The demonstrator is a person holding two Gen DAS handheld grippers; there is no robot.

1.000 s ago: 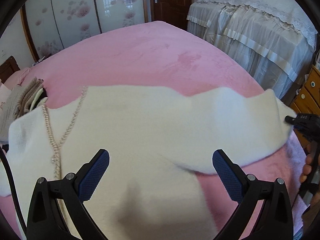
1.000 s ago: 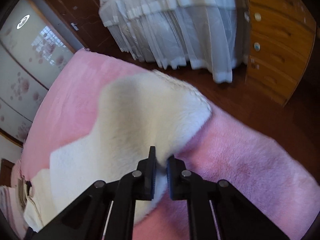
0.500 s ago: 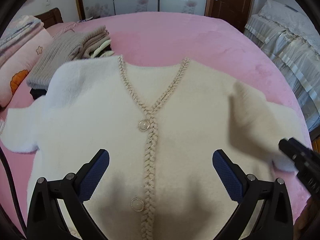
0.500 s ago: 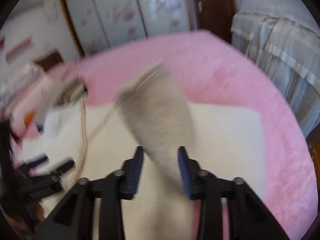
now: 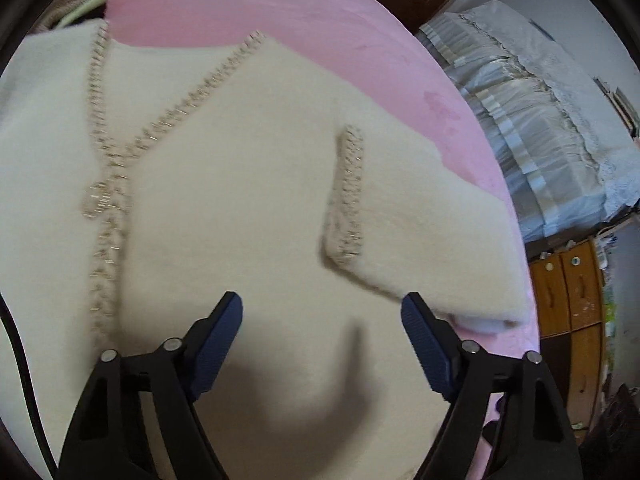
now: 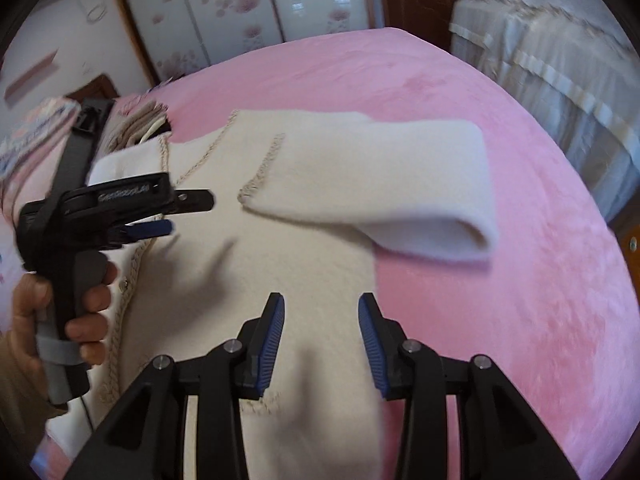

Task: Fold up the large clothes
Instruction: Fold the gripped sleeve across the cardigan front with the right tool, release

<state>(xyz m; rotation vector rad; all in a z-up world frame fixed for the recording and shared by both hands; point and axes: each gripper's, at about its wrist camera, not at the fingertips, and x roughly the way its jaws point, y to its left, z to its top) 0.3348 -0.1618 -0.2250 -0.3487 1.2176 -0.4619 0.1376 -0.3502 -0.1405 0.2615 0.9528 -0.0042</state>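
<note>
Folding the cream cardigan in the middle of the frame on the pink bed, 1 sleeve lies across, my right claw open and empty, my left claw closing on nothing; next comes the other sleeve, I think.

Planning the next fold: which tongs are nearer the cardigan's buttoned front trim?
Left. The left tongs, closing with nothing between them, hover just beside the front trim; the right tongs sit over the cardigan farther toward the folded sleeve.
</note>
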